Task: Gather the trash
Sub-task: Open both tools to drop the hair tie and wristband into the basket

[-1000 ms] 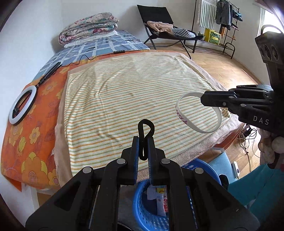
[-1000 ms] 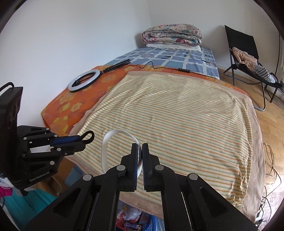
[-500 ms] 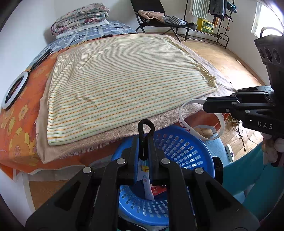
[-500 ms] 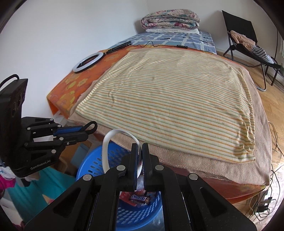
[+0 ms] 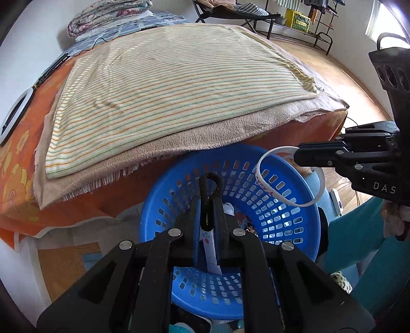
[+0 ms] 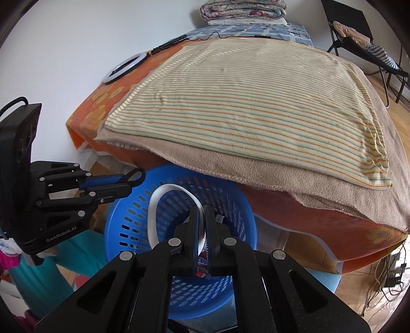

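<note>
The bed (image 5: 166, 84) is filling the upper part of both views, lying under a striped sheet (image 6: 256, 102) over a beige blanket (image 6: 243, 166), with an orange flowered cover (image 5: 18, 166) showing at the side by the wall. A ring light (image 6: 123, 69) is lying on that cover, and folded quilts (image 6: 241, 10) are stacked at the bed's far end.

The blue basket (image 5: 282, 217) is standing on the floor right against the foot of the bed, its far rim tucked under the overhanging blanket. Wrappers and a paper slip (image 5: 211, 251) are lying inside it.

The right claw (image 6: 202, 217) is hanging over the basket, its jaws pressed together on a white wristband (image 6: 156, 205). In the right wrist view the band is arching up and to the left from the fingertips, over the basket's hollow. In the left wrist view the same band (image 5: 264, 181) is hanging as a loop from the right claw (image 5: 297, 156), above the basket's right side.

The left claw (image 5: 210, 199) is hanging over the basket's middle, clamped on a black loop (image 5: 208, 179) whose rounded end is sticking out beyond the fingertips. In the right wrist view this claw (image 6: 125, 181) is sitting above the basket's left rim.
</note>
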{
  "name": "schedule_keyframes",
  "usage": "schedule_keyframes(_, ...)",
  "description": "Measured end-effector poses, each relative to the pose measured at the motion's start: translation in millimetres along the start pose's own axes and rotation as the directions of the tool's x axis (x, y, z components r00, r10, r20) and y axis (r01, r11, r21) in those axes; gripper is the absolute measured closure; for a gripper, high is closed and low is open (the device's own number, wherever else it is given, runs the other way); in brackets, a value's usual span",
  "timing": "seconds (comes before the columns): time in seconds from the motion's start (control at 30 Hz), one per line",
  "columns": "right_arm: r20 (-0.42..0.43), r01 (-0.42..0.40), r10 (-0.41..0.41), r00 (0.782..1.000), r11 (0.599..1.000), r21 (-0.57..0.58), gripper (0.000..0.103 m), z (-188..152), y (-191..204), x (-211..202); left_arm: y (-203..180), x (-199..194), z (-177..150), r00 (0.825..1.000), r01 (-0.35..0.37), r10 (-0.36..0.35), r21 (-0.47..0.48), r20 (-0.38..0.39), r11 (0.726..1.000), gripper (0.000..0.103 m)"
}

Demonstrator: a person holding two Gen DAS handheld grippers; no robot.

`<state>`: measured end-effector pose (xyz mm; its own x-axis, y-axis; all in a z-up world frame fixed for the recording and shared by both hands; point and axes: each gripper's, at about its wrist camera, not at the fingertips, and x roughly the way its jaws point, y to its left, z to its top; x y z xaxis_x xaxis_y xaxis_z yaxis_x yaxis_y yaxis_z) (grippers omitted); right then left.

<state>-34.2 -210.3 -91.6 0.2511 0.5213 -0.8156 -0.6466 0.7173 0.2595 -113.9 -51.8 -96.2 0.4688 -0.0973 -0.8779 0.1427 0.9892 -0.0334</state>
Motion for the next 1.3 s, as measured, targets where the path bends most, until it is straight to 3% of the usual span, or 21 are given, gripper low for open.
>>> schedule_keyframes(0.6, -0.068, 0.003, -0.002, 0.998, 1.0, 0.006, 0.1, -14, 1, 28, 0, 23, -10, 0.997, -0.003, 0.003, 0.002, -0.071, 1.0, 0.096)
schedule_keyframes(0.77, -0.083, 0.018, -0.016, 0.996, 1.0, 0.015, 0.098, -15, -1, 31, 2, 24, -11, 0.997, -0.006, 0.007, 0.002, -0.073, 1.0, 0.077)
schedule_keyframes(0.87, -0.094, 0.021, -0.02, 0.995, 1.0, 0.016, 0.089, -16, -2, 34, 2, 23, -12, 0.997, -0.013, 0.013, 0.002, -0.07, 1.0, 0.065)
schedule_keyframes(0.97, -0.094, 0.024, -0.023, 0.995, 1.0, 0.009, 0.072, -16, -1, 34, 3, 23, -11, 0.998, -0.016, 0.016, 0.0, -0.066, 1.0, 0.052)
schedule_keyframes(1.2, -0.084, 0.046, -0.046, 0.995, 0.999, -0.008, 0.052, -15, -1, 33, 5, 24, -11, 0.997, -0.028, 0.028, -0.007, -0.075, 1.0, 0.042)
schedule_keyframes(1.3, -0.08, 0.061, -0.061, 0.995, 0.998, -0.008, 0.048, -13, -1, 33, 5, 23, -10, 0.996, -0.034, 0.033, -0.009, -0.079, 0.999, 0.04)
